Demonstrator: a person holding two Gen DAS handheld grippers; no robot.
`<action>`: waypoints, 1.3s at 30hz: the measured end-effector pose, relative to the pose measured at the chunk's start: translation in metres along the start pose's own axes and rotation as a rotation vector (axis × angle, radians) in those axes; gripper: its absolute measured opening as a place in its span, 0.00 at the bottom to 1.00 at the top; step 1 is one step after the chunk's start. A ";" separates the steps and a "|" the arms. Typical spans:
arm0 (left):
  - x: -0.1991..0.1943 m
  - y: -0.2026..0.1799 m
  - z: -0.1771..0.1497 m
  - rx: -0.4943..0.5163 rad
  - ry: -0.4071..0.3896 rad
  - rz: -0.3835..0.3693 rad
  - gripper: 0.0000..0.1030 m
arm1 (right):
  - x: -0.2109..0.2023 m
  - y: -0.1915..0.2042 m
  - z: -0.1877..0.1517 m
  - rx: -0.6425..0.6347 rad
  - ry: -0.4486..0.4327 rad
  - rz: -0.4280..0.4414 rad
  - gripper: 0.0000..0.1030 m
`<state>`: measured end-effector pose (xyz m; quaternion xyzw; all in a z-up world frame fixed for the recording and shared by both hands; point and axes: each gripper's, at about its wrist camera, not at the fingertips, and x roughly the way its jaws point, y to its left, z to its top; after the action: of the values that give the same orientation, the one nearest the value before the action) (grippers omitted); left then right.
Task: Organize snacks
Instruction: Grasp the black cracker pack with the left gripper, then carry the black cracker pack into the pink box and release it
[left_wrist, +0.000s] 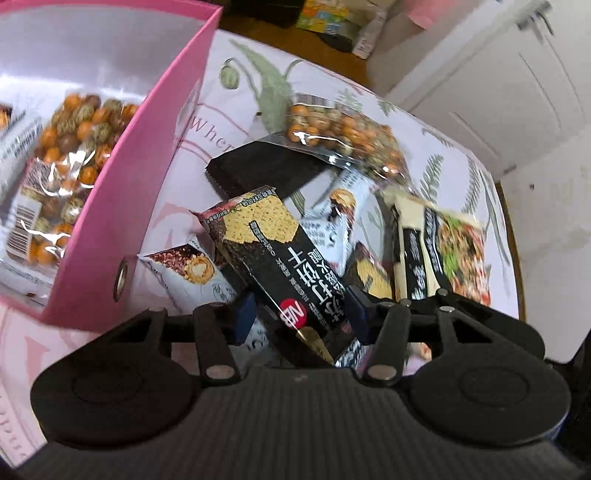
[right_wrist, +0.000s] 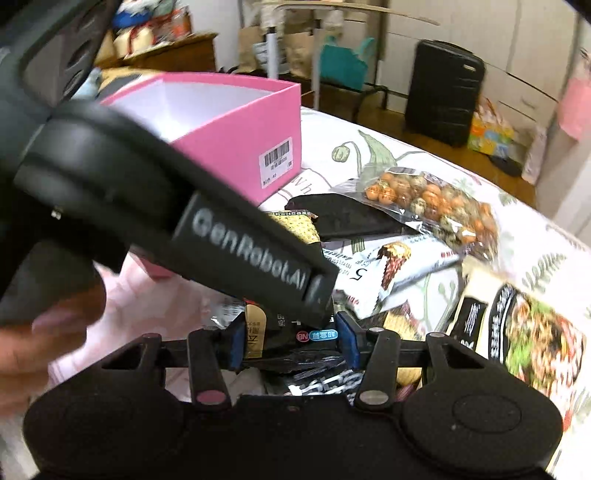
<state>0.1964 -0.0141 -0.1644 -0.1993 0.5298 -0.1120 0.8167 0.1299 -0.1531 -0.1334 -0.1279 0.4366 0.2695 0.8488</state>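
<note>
Beside the open pink cardboard box (left_wrist: 122, 206), both the left gripper (left_wrist: 299, 317) and right gripper (right_wrist: 291, 341) clamp black-and-yellow cracker packets (left_wrist: 269, 243).

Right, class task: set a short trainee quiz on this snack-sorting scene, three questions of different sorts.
1. True or false: the pink box is empty.
2. What sits between the left fingers? A nut bag; B cracker packet; C cone packet.
3. Fill in: the snack pile lies on a cloth printed with ___.

Key: 1 false, bags of nuts lie inside; 2 B; 3 leaves.
</note>
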 end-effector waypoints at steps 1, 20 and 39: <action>-0.003 -0.002 -0.002 0.015 0.000 0.000 0.49 | -0.004 0.002 -0.002 0.010 -0.005 -0.004 0.53; -0.097 -0.021 -0.040 0.179 0.038 0.044 0.48 | -0.076 0.052 -0.019 0.174 -0.004 0.010 0.52; -0.198 0.023 0.004 0.193 -0.087 0.032 0.48 | -0.079 0.095 0.079 -0.091 -0.097 0.070 0.52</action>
<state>0.1175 0.0848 -0.0108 -0.1160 0.4839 -0.1406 0.8559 0.0918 -0.0668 -0.0211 -0.1380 0.3866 0.3243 0.8523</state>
